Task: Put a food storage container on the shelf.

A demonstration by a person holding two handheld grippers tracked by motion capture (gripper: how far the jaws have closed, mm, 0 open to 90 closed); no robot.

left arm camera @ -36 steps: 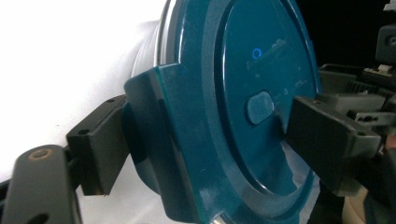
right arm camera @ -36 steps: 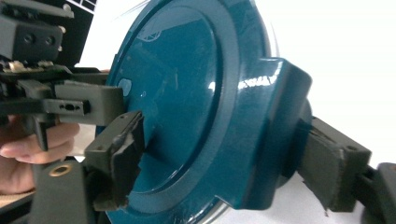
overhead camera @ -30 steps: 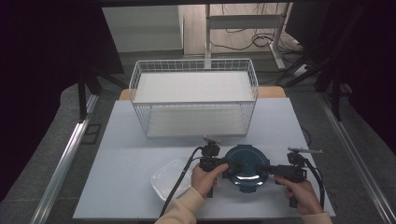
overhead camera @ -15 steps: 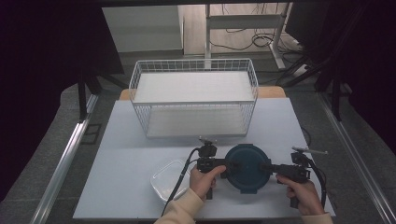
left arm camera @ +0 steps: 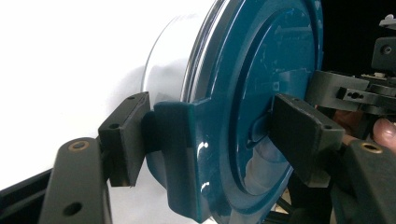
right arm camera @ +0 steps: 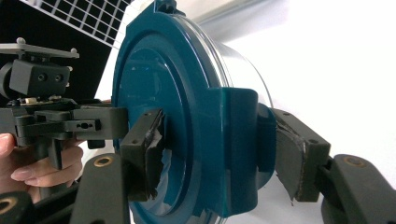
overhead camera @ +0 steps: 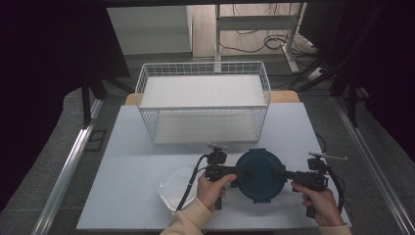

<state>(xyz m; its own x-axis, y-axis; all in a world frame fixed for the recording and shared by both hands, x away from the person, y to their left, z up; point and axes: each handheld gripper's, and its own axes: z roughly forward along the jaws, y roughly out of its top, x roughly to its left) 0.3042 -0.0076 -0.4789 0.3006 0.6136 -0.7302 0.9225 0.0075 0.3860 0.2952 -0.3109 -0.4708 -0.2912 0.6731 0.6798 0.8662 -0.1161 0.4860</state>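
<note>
A round clear container with a teal lid [overhead camera: 258, 174] stands near the table's front edge, between my two grippers. My left gripper [overhead camera: 241, 172] is shut on the lid's left clip [left arm camera: 177, 154], one pad [left arm camera: 123, 140] under the clip and the other [left arm camera: 303, 133] on the lid's top. My right gripper [overhead camera: 281, 174] grips the opposite clip [right arm camera: 238, 154] the same way, its pads [right arm camera: 144, 149] pressing top and underside. Both pairs of jaws have just been closing onto these clips. The container's clear body [right arm camera: 243, 70] shows behind the lid.
An open clear rectangular tub [overhead camera: 176, 190] lies just left of my left hand. A white wire basket [overhead camera: 203, 105] stands at the back of the pale table [overhead camera: 132, 161]. Cables trail from both grippers. The floor beyond the table is dark.
Both hands stay at the lid's two sides. The bright glare seen on the lid one second ago is gone; the container has not shifted on the table.
</note>
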